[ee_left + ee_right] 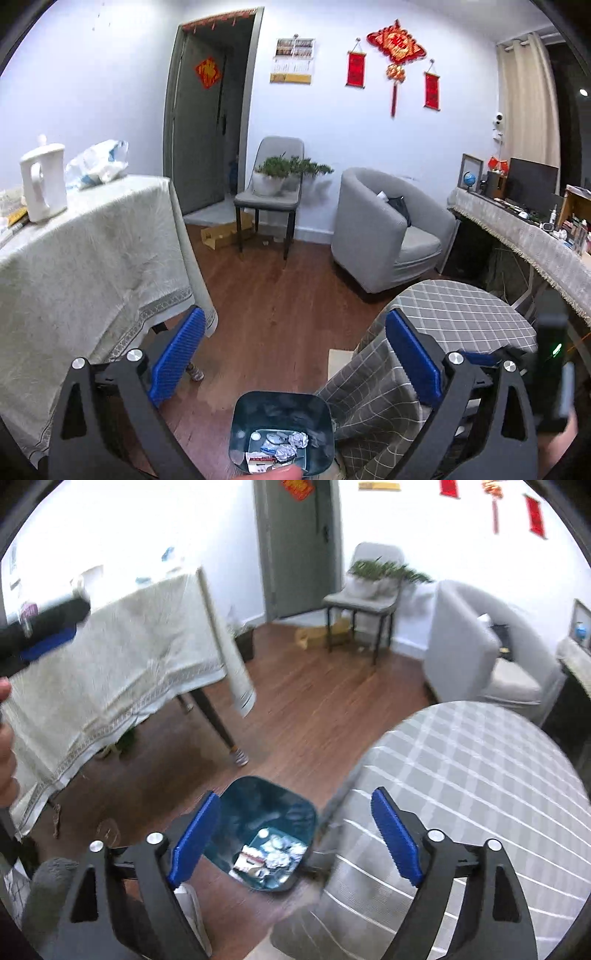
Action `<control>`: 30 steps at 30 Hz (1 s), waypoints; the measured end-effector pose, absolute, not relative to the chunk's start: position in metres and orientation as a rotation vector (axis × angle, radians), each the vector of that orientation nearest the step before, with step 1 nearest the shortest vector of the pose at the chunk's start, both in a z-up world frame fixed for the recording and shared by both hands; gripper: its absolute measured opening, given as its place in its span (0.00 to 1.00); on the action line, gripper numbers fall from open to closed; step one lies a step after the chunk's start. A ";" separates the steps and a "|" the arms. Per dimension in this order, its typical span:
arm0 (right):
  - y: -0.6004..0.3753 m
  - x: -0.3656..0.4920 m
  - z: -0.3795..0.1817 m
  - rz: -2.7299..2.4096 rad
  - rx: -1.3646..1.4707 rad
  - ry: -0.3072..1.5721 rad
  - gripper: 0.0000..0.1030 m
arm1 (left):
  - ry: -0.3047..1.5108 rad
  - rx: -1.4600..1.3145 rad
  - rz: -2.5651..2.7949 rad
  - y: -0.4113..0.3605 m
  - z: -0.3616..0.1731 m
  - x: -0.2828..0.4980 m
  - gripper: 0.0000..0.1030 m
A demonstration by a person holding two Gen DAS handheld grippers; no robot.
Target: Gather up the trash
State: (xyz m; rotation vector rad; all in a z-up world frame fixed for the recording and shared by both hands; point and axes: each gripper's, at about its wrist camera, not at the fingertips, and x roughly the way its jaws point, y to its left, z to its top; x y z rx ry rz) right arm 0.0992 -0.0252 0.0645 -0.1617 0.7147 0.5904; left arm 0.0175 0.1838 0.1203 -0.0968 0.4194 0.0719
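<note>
We hold the left gripper [291, 354] with its blue ribbed pads spread wide and empty, and the right gripper [295, 834] likewise agape, gripping nothing. Below both, the dark teal plastic bin [236, 816] stands on the brown wooden floor [273, 302] beside the grey checked round table [461, 775], with crumpled foil and paper scraps [275, 856] lying at its bottom.

A dark teal plastic trash bin [282, 432] [264, 836] with a rounded-square mouth stands upright on the brown wooden floor, near in the scene, its right side just beside the hanging edge of a grey checked tablecloth. Its mouth is open, and the inside walls are glossy. On its bottom lies the collected trash: several crumpled balls of silver foil [291, 445] [282, 851] bunched together, and left of them a flat white and red paper wrapper [260, 461] [248, 862].
</note>
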 end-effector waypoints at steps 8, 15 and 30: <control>-0.099 0.047 0.108 0.459 -0.121 0.538 0.96 | 0.394 -0.002 0.102 0.149 0.110 -0.012 0.97; -0.169 0.000 0.114 0.350 -0.058 0.406 0.97 | 0.399 0.018 0.085 0.123 0.074 -0.034 0.97; -0.236 -0.034 0.045 0.265 0.033 0.419 0.97 | 0.472 -0.025 0.121 0.118 0.013 -0.054 0.97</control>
